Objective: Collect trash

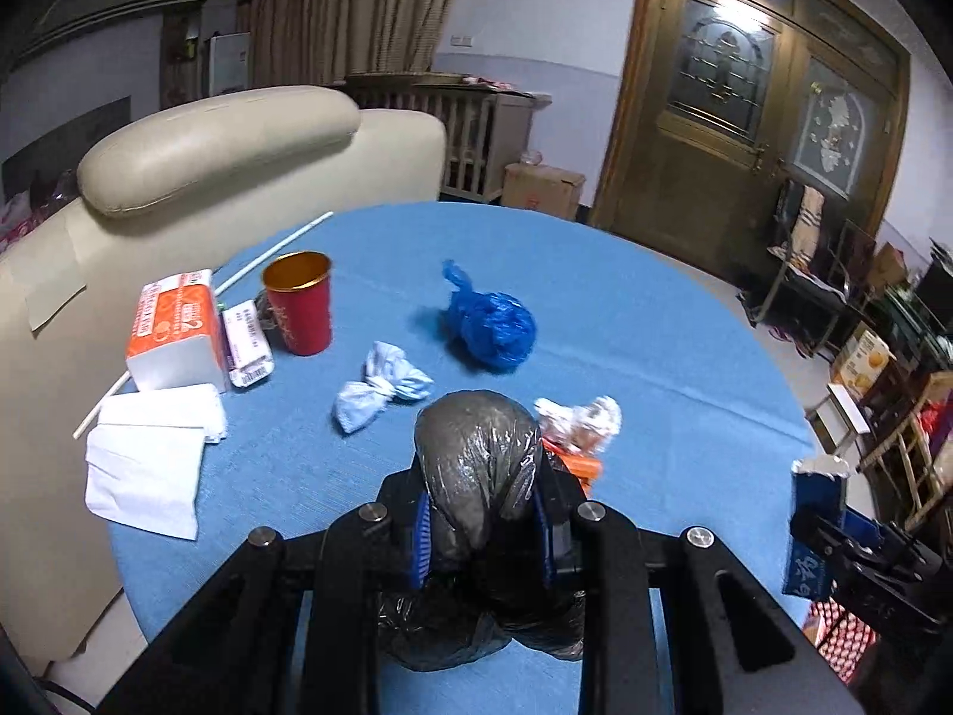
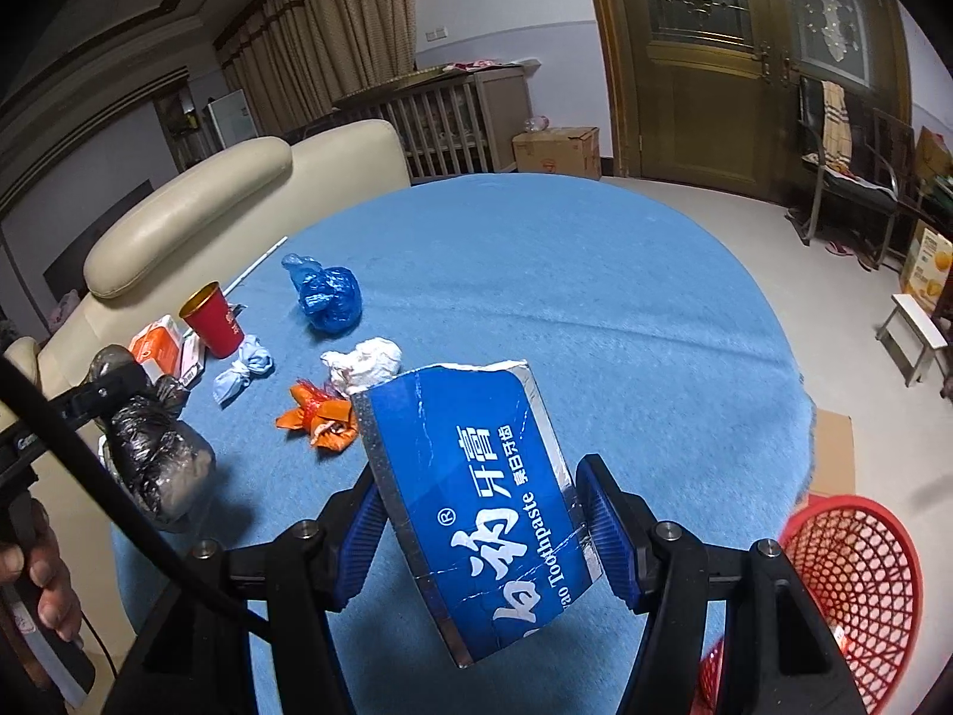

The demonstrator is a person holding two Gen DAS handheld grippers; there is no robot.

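My left gripper (image 1: 483, 527) is shut on a black plastic bag (image 1: 476, 459) and holds it over the blue table (image 1: 655, 328); the bag also shows in the right wrist view (image 2: 155, 447). My right gripper (image 2: 485, 527) is shut on a blue toothpaste box (image 2: 476, 494), held above the table's near edge. On the table lie a blue plastic bag (image 1: 491, 325), a light blue knotted wad (image 1: 381, 387), a white crumpled paper (image 2: 363, 363) and an orange wrapper (image 2: 318, 414).
A red mesh basket (image 2: 857, 590) stands on the floor at the lower right. A red cup (image 1: 301, 301), an orange tissue pack (image 1: 173, 328), white paper sheets (image 1: 149, 459) and a straw (image 1: 268, 256) sit at the table's left. A cream sofa (image 1: 208, 143) stands behind.
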